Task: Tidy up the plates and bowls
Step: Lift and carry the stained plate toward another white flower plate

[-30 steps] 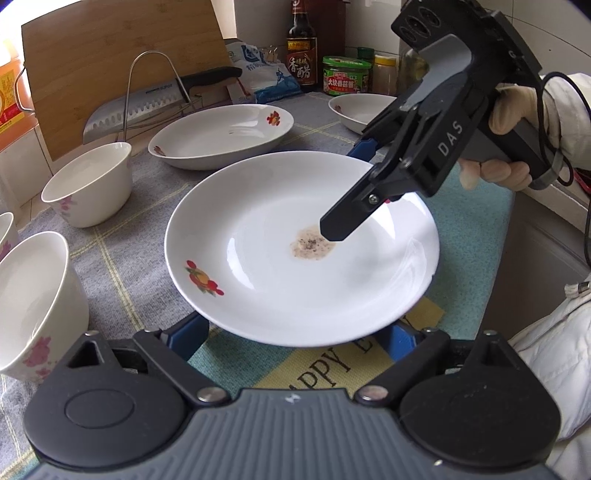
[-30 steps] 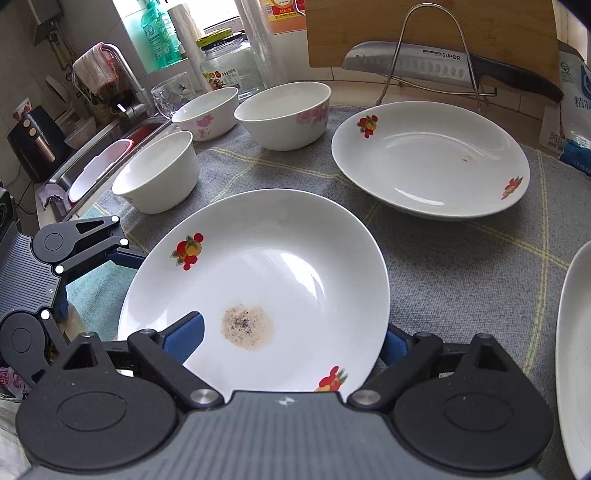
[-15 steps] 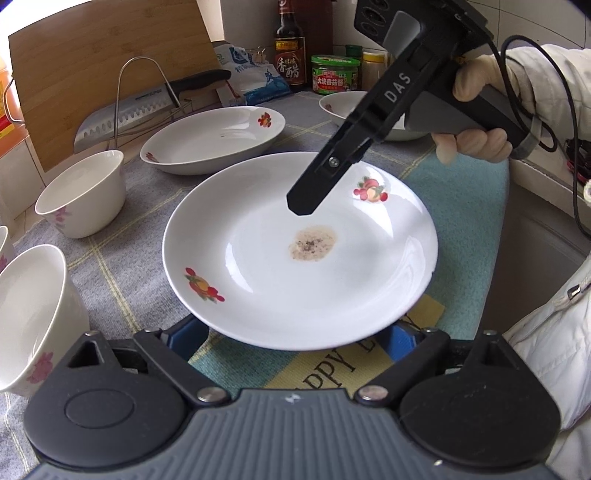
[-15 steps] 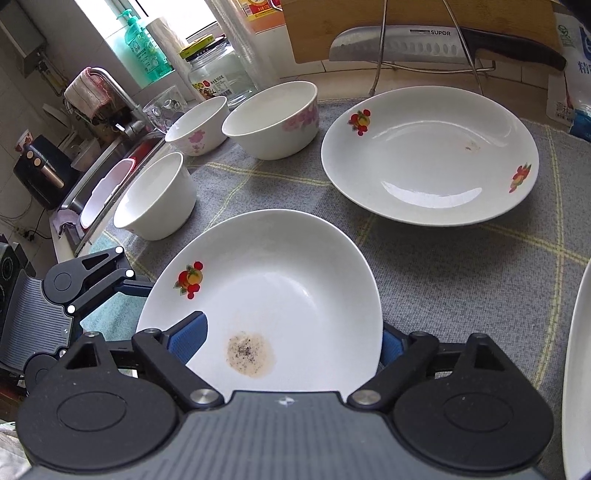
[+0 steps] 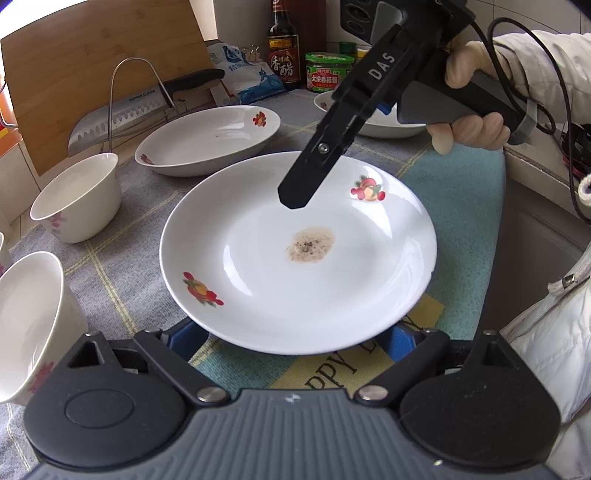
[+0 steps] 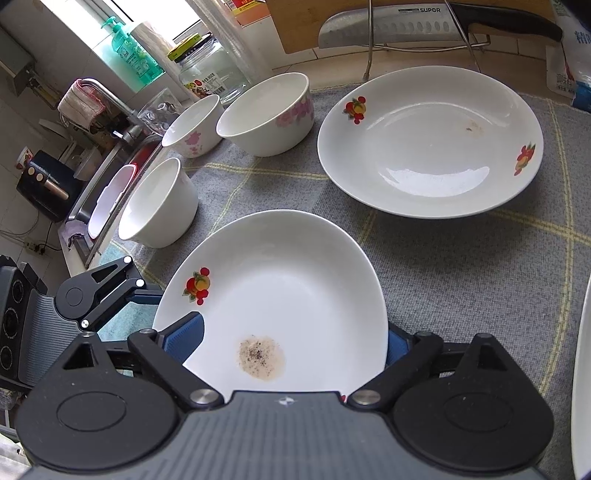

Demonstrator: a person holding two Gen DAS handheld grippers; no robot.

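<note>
Stacking not yet showing: soiled plate [image 5: 295, 258] lying alone on cloth, second plate [image 6: 430, 142] well apart, three bowls [image 6: 157, 203] standing separate.

Left gripper [image 5: 295, 336] standing apart, straddling soiled plate's near rim, not clamping.

Right gripper [image 6: 293, 341] opening above same plate, one finger over its inside, pressing nothing.

Whole sorting remaining.

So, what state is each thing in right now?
Stained plate, upright on the cloth, brown residue at centre.
Second plate, upright, small smear.
Three bowls, upright, unstacked, empty.
Knife, on the wire rack.
Left gripper, open at stained plate's rim.
Right gripper, jaws opening above stained plate, nothing between.
</note>
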